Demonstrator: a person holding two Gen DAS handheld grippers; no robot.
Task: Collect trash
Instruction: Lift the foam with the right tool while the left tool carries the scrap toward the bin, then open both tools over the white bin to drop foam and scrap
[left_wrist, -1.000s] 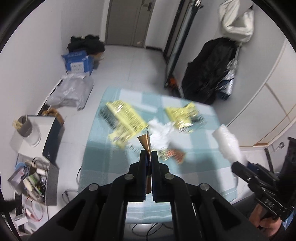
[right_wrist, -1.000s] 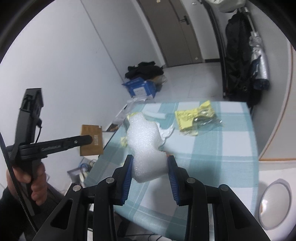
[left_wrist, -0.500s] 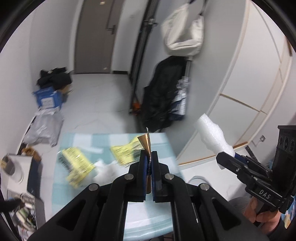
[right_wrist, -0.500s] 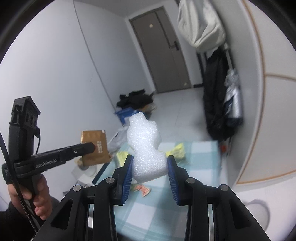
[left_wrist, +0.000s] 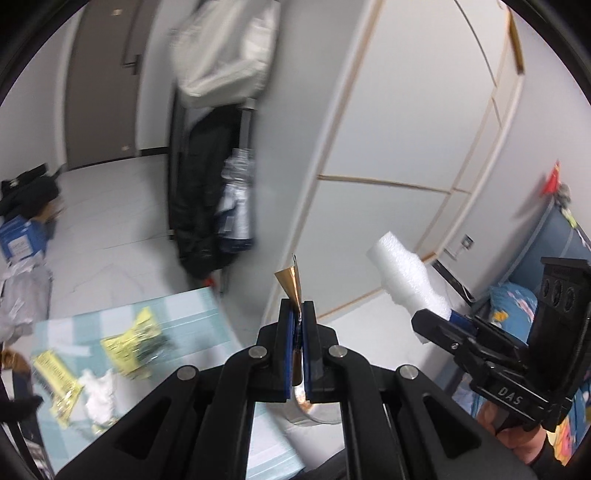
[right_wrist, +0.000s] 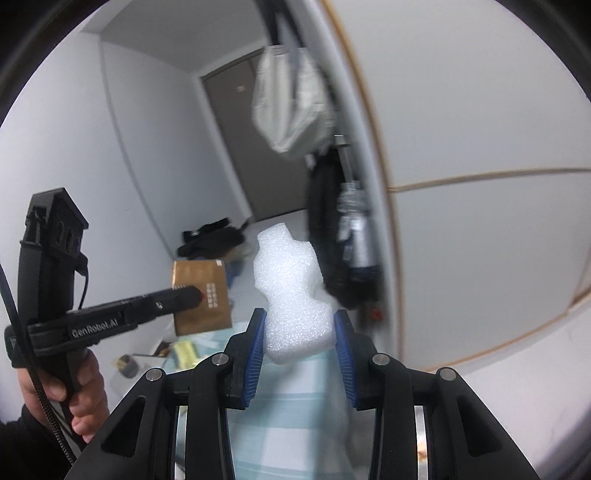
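Teal-checked cloth covers the table (left_wrist: 192, 314) at seven o'clock in the left wrist view, carrying two yellow wrappers (left_wrist: 135, 341) and crumpled white paper (left_wrist: 98, 387). The left gripper (left_wrist: 298, 314) is clamped tight on a gold wrapper (left_wrist: 290, 282) standing up at centre. White wardrobe panels (left_wrist: 388, 147) fill two o'clock; a dark coat (left_wrist: 207, 192) hangs at ten.

In the right wrist view, the right gripper (right_wrist: 300, 325) pinches a white foam block (right_wrist: 291, 291), jaws partly apart around it, above the cloth. The left gripper's gold wrapper sits at nine o'clock, a grey door (right_wrist: 229, 147) at eleven.
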